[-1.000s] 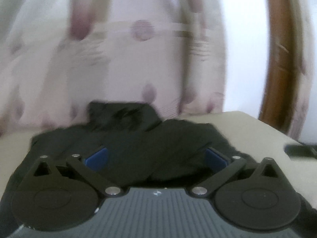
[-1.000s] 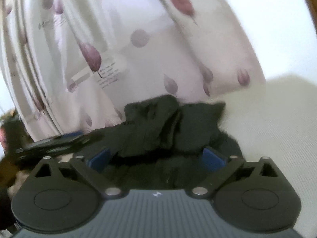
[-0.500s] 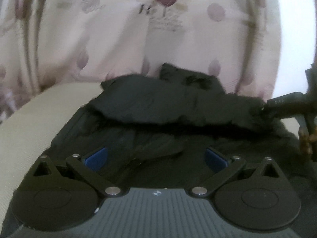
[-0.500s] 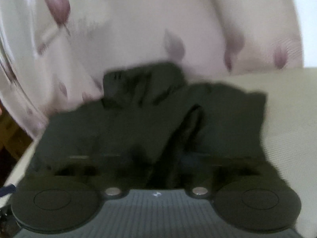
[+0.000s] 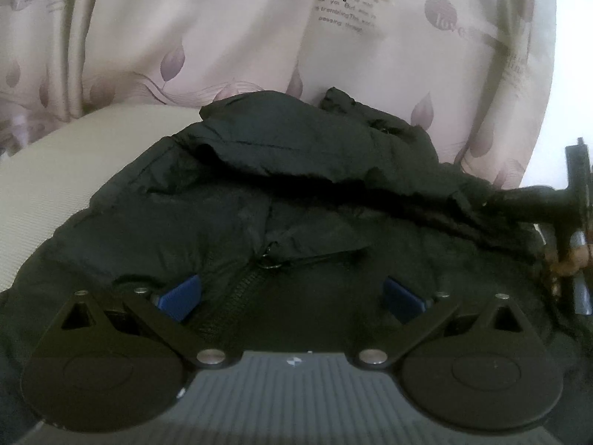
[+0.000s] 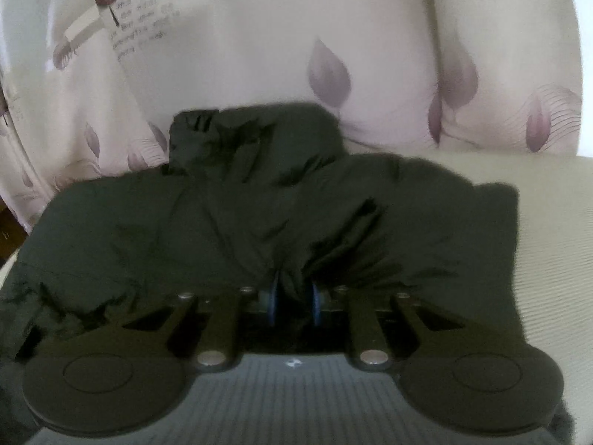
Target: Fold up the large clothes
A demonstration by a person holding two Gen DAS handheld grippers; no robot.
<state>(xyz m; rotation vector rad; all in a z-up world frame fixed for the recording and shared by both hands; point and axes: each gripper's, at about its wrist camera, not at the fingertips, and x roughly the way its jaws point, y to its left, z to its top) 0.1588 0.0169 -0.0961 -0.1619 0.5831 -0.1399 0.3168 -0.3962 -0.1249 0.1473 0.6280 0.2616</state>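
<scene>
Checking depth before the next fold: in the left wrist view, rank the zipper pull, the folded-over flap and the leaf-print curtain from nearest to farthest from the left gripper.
1. Zipper pull: just ahead of the left gripper, centre.
2. Folded-over flap of the black jacket: farther back, across the middle.
3. Leaf-print curtain: behind everything, filling the top.

Black padded jacket (image 5: 296,200), rumpled, zipper upward, sleeve folded across, on a beige cushioned surface before the curtain.
</scene>
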